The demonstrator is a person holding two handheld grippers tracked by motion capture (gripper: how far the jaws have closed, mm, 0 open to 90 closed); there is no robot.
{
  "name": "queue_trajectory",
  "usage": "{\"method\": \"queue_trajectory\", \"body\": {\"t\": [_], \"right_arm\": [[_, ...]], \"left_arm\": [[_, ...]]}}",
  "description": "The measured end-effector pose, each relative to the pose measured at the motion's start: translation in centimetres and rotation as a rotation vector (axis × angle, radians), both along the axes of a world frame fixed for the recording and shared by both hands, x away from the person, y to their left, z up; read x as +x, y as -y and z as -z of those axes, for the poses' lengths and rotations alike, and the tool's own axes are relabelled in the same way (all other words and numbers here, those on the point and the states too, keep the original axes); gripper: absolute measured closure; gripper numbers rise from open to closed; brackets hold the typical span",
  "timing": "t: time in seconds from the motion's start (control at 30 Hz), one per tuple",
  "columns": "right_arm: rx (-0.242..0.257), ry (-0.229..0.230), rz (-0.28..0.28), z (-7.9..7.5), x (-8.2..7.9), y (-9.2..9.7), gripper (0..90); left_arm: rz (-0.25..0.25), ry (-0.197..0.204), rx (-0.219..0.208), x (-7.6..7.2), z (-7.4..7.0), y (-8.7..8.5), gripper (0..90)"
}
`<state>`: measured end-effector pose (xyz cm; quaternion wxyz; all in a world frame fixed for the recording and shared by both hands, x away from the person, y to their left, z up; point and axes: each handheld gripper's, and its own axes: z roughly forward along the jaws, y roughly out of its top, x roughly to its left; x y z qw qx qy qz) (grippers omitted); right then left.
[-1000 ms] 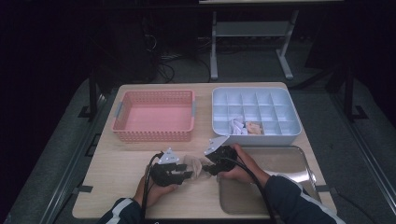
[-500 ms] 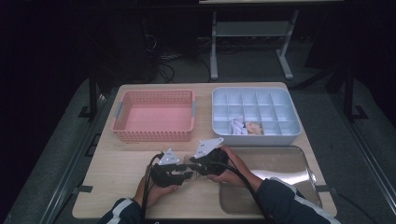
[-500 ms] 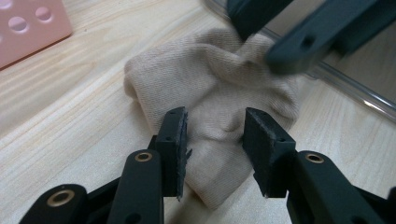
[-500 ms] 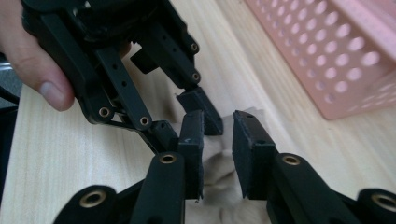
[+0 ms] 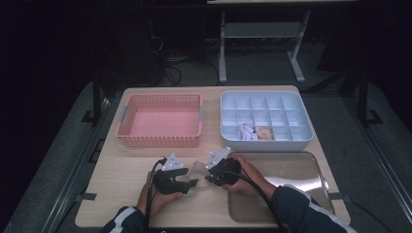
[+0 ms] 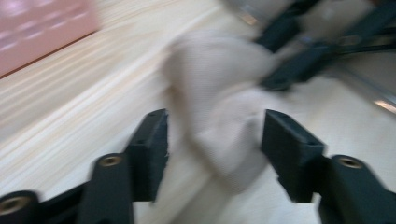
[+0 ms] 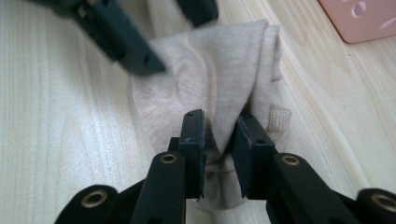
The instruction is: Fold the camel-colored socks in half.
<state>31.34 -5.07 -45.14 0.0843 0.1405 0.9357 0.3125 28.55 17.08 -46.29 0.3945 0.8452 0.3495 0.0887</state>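
Beige sock (image 6: 224, 107) motion-blurred

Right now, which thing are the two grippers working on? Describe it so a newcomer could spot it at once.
On the wooden table, in front of the pink basket and left of the metal tray, a beige sock lies crumpled. It is the one soft cloth thing there, pinched by the right gripper.

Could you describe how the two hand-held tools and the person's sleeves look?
Both tools, left tool and right tool, are black with flat rectangular jaws and brass-coloured rivets. Each carries a grey three-cornered plate and trails a black cable. The sleeves are dark navy, with white stripes at the left cuff.
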Motion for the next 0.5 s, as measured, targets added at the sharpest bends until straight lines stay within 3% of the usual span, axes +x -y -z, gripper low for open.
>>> {"method": "queue_trajectory", "body": {"t": [0.07, 0.13, 0.2, 0.23, 0.27, 0.37, 0.43, 0.5], "right_arm": [[0.016, -0.014, 0.006, 0.1, 0.1, 0.1, 71.5], [0.014, 0.004, 0.004, -0.1, 0.1, 0.1, 63.8], [0.039, 0.02, -0.003, -0.6, 0.0, 0.3, 61.8], [0.062, 0.035, 0.014, -1.1, -0.1, 0.5, 63.3], [0.081, 0.078, 0.032, -1.6, -0.2, 0.7, 66.5], [0.148, 0.125, 0.056, -3.1, -0.4, 1.5, 76.1], [0.189, 0.118, 0.04, -3.6, -0.7, 1.6, 79.7], [0.177, 0.111, 0.006, -3.5, -1.2, 1.0, 80.2]], "left_arm": [[-0.023, -0.028, -0.018, 0.4, 0.4, -0.6, 36.3], [-0.023, -0.034, -0.018, 0.5, 0.5, -0.7, 34.3], [-0.014, -0.021, -0.004, 0.4, 0.4, -0.5, 34.9], [-0.012, -0.016, -0.008, 0.3, 0.3, -0.3, 34.9], [-0.006, -0.016, -0.009, 0.3, 0.2, -0.3, 34.9], [-0.002, -0.028, 0.004, 0.4, 0.4, -0.2, 35.0], [-0.006, -0.034, -0.008, 0.5, 0.6, -0.1, 35.0], [-0.001, -0.028, 0.002, 0.5, 0.6, -0.1, 34.8]]}}
